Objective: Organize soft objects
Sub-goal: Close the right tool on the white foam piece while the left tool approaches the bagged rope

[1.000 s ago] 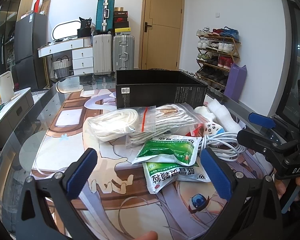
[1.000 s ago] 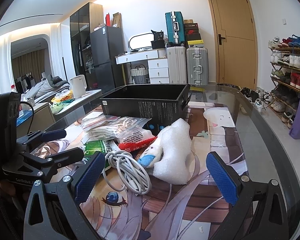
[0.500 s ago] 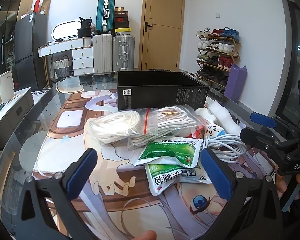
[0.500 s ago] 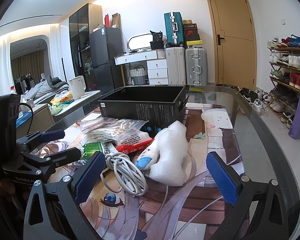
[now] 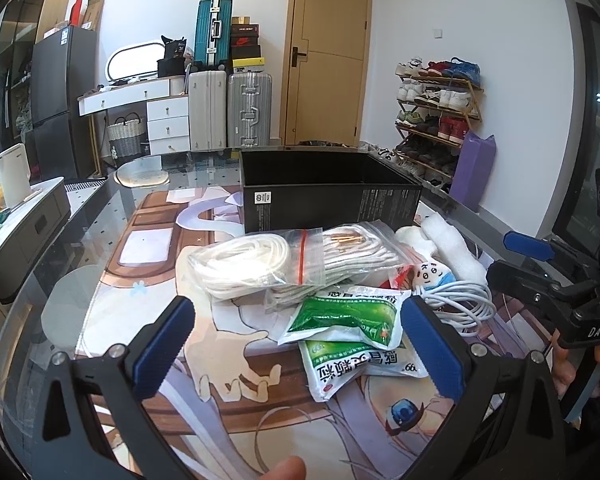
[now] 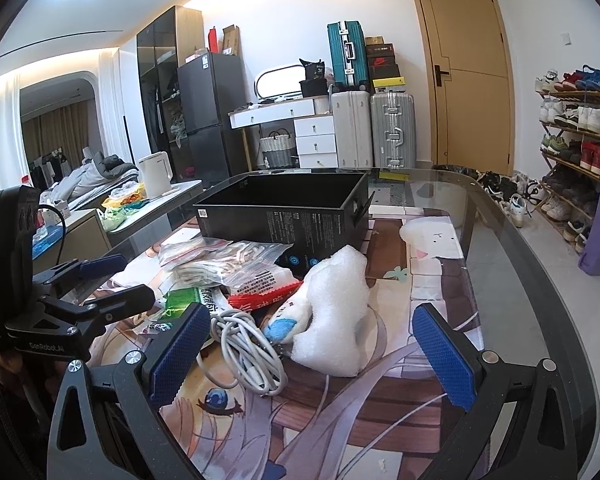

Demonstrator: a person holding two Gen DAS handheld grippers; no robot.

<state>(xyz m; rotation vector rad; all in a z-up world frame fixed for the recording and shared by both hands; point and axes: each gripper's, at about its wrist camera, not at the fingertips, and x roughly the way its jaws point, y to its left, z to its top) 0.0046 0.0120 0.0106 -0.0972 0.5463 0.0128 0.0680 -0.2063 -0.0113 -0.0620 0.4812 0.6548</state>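
Note:
A pile of soft things lies on the printed mat in front of an open black box [image 5: 328, 204] [image 6: 288, 216]. It holds bagged white rope [image 5: 256, 264], green sachets [image 5: 344, 316], a coiled white cable [image 6: 248, 348] [image 5: 460, 304], a small plush doll [image 6: 288, 316] [image 5: 432, 272] and a white foam piece [image 6: 336, 312] [image 5: 452, 248]. My left gripper [image 5: 296, 348] is open and empty, just short of the sachets. My right gripper [image 6: 312, 348] is open and empty, in front of the cable and foam.
The glass table's edge [image 6: 540, 280] curves along the right. A shoe rack [image 5: 436, 116] and purple bag [image 5: 468, 168] stand by the right wall. Suitcases [image 5: 228, 112] and a white dresser [image 5: 160, 112] stand behind the table. A side counter with a kettle [image 6: 156, 176] is at left.
Both grippers have moved slightly forward toward the pile. Their jaws stay open and the objects have not moved.

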